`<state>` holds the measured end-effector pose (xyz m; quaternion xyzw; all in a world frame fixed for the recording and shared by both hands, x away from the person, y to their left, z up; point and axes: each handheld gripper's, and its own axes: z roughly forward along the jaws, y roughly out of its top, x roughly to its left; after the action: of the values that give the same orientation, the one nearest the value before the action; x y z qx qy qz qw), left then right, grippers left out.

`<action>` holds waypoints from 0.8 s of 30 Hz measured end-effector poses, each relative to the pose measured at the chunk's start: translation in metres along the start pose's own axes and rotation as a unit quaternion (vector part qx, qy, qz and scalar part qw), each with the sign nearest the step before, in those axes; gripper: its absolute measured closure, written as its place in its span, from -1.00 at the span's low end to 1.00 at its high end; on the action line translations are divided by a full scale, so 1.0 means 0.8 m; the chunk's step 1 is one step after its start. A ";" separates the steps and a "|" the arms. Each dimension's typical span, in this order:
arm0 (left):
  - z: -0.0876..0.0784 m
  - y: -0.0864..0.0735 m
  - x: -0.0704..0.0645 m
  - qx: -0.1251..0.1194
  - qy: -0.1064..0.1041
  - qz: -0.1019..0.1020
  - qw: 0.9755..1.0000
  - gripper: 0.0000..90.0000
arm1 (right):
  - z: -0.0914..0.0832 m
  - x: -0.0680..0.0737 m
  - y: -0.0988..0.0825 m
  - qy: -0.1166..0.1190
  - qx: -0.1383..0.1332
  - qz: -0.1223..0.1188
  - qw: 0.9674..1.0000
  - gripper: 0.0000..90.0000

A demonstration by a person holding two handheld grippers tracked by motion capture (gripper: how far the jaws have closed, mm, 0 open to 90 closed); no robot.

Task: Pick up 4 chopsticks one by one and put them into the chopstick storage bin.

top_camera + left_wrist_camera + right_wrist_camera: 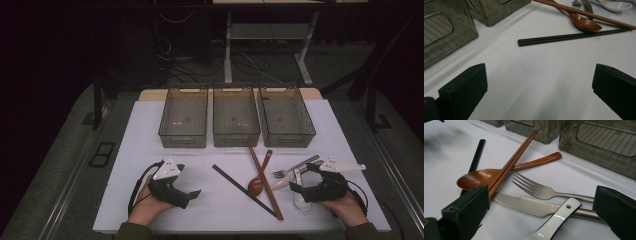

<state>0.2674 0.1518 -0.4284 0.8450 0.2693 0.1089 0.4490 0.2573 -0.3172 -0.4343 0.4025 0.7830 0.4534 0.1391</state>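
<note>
1. High view: left gripper (192, 194) rests on the white table (150, 130), apart from the cutlery; right gripper (296, 181) sits over the white spoon (298, 192).
2. Left gripper view: jaws spread, nothing between them; black chopsticks (574, 37) ahead.
3. Right gripper view: jaws spread around the white spoon's handle, beside knife (524, 205) and fork (541, 190).

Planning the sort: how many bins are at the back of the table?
3, in a row along the far edge: left bin, middle bin, right bin. All look empty; none seems hidden.
</note>
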 end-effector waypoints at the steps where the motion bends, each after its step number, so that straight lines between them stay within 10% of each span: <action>1: 0.000 0.000 0.000 0.001 0.000 -0.001 1.000 -1.00 | 0.000 0.000 0.000 0.000 0.001 0.000 1.000 -0.98; 24: -0.001 -0.002 0.001 0.006 0.005 -0.001 1.000 -1.00 | 0.008 0.008 0.020 0.002 0.015 -0.015 1.000 -0.98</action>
<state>0.2670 0.1530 -0.4291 0.8470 0.2730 0.1109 0.4425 0.2649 -0.3042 -0.4241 0.3919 0.7961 0.4399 0.1385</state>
